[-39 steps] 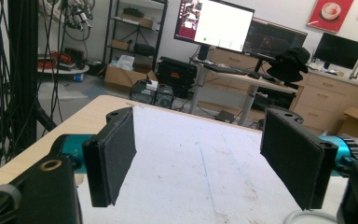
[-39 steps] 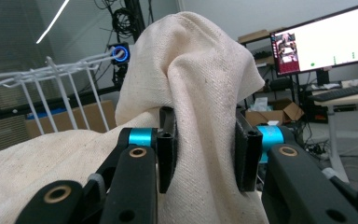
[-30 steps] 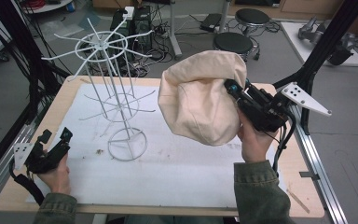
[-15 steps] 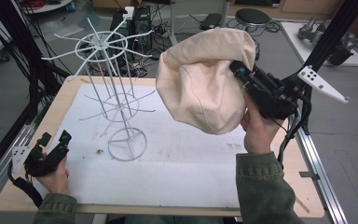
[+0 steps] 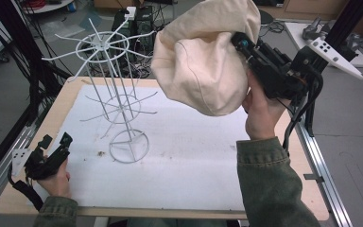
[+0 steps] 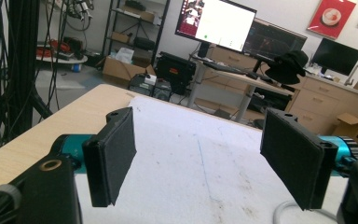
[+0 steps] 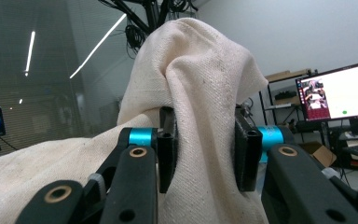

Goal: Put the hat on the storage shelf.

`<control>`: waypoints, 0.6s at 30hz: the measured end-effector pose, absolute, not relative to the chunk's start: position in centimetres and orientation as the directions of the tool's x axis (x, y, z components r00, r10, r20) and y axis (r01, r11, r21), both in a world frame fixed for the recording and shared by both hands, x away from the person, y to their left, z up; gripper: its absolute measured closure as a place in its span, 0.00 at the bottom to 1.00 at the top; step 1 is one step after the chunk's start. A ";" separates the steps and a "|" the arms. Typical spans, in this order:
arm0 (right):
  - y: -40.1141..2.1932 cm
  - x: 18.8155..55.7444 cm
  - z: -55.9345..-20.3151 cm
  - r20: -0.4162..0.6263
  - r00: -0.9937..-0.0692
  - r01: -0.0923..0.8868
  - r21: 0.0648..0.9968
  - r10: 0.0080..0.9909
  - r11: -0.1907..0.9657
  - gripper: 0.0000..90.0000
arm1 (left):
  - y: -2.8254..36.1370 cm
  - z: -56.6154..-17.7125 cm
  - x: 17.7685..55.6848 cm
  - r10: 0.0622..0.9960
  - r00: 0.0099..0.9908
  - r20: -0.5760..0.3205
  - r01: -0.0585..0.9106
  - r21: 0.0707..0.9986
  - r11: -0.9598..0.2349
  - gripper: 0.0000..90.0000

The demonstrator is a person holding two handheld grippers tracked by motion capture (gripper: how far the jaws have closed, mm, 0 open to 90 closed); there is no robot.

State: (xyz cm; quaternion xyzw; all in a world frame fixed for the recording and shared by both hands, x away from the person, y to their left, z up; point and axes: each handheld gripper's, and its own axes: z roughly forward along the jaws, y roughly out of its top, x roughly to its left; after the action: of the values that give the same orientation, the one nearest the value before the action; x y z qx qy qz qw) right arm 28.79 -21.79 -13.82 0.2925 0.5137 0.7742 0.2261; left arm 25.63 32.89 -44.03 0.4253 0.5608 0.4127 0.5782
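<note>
A cream cloth hat [image 5: 208,61] hangs in the air above the table's right half, held by its edge. My right gripper [image 5: 240,41] is shut on a bunched fold of the cream cloth hat [image 7: 200,107], with fabric pressed between both pads. A white wire rack [image 5: 111,90] with radial arms stands on the table's left half, to the left of the hat and apart from it. My left gripper [image 5: 56,142] rests low at the table's front left corner. Its jaws stand wide open in the left gripper view [image 6: 198,168] with nothing between them.
A white sheet [image 5: 189,151] covers most of the wooden table [image 5: 42,127]. Black frame posts [image 5: 9,66] stand at the left and a metal rail [image 5: 321,165] runs along the right edge. Desks and monitors [image 6: 216,23] lie beyond the table.
My right gripper has lifted the hat higher above the table and a little farther back. The left gripper has stayed put.
</note>
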 end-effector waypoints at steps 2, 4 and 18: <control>-21.5 28.8 -13.3 0.216 -0.730 -0.059 0.926 0.649 -0.374 0.76 | 32.9 -44.1 25.7 0.954 0.032 -0.299 0.001 0.954 0.299 0.29; -21.2 28.7 -12.8 0.211 -0.733 -0.068 0.923 0.647 -0.378 0.76 | 32.9 -44.1 25.7 0.953 0.032 -0.300 0.001 0.954 0.300 0.29; -19.1 28.8 -10.4 0.185 -0.758 -0.091 0.920 0.625 -0.382 0.76 | 32.9 -44.0 25.6 0.952 0.034 -0.304 -0.002 0.953 0.304 0.29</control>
State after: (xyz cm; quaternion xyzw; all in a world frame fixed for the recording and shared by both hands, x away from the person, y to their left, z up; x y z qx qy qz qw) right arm 28.81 -19.15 -10.39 0.2632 0.5072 0.7885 0.2272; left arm 25.63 32.95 -44.04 0.4236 0.5609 0.4106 0.5808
